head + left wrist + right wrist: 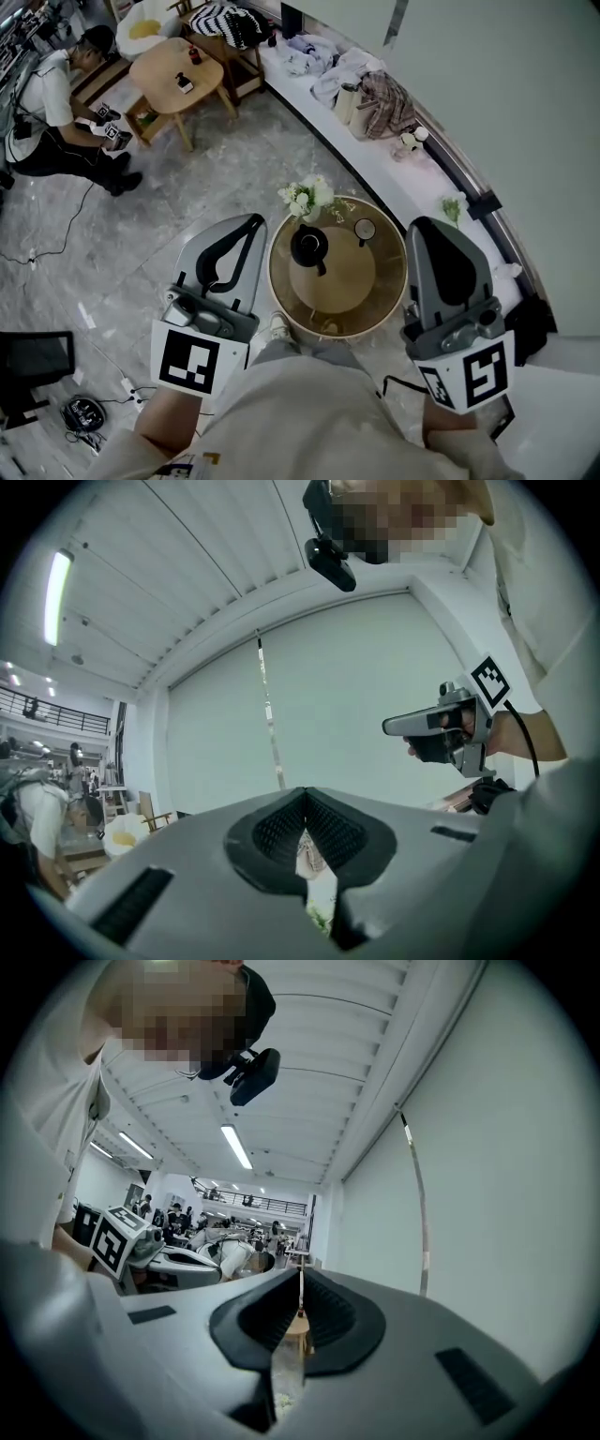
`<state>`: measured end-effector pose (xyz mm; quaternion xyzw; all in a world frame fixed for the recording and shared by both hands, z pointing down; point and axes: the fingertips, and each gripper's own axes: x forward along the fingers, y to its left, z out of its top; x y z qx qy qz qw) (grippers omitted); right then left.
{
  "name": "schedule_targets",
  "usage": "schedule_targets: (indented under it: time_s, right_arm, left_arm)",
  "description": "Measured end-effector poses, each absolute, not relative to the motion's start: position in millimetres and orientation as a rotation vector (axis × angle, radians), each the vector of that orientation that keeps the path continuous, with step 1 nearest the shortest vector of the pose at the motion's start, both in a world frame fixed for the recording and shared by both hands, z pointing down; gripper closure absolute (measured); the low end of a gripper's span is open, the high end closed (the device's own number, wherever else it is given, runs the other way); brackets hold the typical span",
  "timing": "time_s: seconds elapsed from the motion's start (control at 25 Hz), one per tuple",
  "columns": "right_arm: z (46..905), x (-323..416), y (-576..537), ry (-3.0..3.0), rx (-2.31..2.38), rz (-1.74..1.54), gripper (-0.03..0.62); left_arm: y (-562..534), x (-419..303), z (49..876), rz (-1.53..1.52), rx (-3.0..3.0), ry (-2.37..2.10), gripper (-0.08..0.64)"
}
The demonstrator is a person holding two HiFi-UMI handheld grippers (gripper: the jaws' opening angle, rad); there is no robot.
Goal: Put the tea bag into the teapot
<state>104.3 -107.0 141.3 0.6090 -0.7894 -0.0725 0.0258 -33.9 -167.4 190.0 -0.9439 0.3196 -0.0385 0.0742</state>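
- Head view: the left gripper (260,219) has its jaws together at the tips, with only the looped hollow behind the pads left between them. It holds nothing and touches nothing.
- The right gripper (423,225) is closed as well and carries nothing. Both tools point away from the person, toward the top of the picture, and are held well above the round table (281,291).
- The teapot (308,245) stands upright on the table's wooden centre disc. In the picture it lies between the two grippers, nearer the left one's tips and well below both.
- A dark part sticks out of the pot toward the person. Whether that is the spout or the handle cannot be told.
- A small round cup (365,228) stands just beside the pot, and white flowers (307,197) stand at the table's far rim.
- Small pale bits (341,208) lie near the flowers. Whether one of them is the tea bag cannot be told.
- Left gripper view: the pads meet at the tip, nothing is clamped, and only a narrow slit shows behind them. The tool looks level at a pale wall. The right gripper shows at the right in a hand (441,747). The teapot is out of this view.
- Right gripper view: the jaws are pressed together and empty. A distant wooden stool (296,1327) shows through the slit behind the pads. The teapot is out of this view too.
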Motion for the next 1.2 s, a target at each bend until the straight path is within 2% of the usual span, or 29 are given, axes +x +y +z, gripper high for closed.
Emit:
schedule_targets:
  time_s: [0.44, 1.2]
  right_arm:
    - [183, 105, -79, -2.359, 1.863, -0.115, 0.578]
    - [193, 104, -75, -2.402, 1.816, -0.057, 0.578]
  left_arm:
    - [-129, -25, 213, -0.219, -2.853, 0.864, 0.552]
    - [-112, -12, 222, -0.280, -2.860, 0.799, 0.552]
